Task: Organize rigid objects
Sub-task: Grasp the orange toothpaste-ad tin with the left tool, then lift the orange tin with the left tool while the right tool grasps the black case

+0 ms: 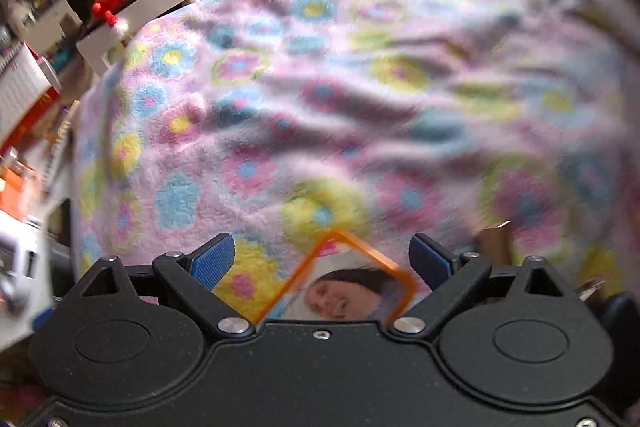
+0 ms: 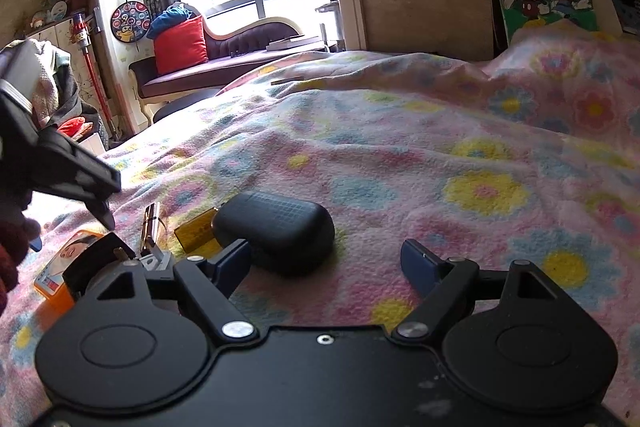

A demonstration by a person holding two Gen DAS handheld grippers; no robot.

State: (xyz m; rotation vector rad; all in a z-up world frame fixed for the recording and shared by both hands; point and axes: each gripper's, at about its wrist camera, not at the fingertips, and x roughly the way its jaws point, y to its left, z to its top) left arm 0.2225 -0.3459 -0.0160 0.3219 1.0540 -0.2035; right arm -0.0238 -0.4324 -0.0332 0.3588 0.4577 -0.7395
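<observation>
Here, card: the orange-rimmed photo card (image 1: 352,287) lies flat on the flowered blanket (image 1: 320,87), at 6 o'clock in the left wrist view, between the blue pads
Left gripper (image 1: 322,259): jaws wide apart, nothing clamped
Right gripper (image 2: 326,263): jaws apart, empty, beside the black case (image 2: 276,231)
Handling: the card looks thin, stiff, light and slick; take it by the long edges, pressing into the soft fleece
Around: amber block (image 2: 198,233) and a metal piece (image 2: 151,231), perhaps a clip, near the case at 9 o'clock
In the way: folds of blanket, and the clutter close by
</observation>
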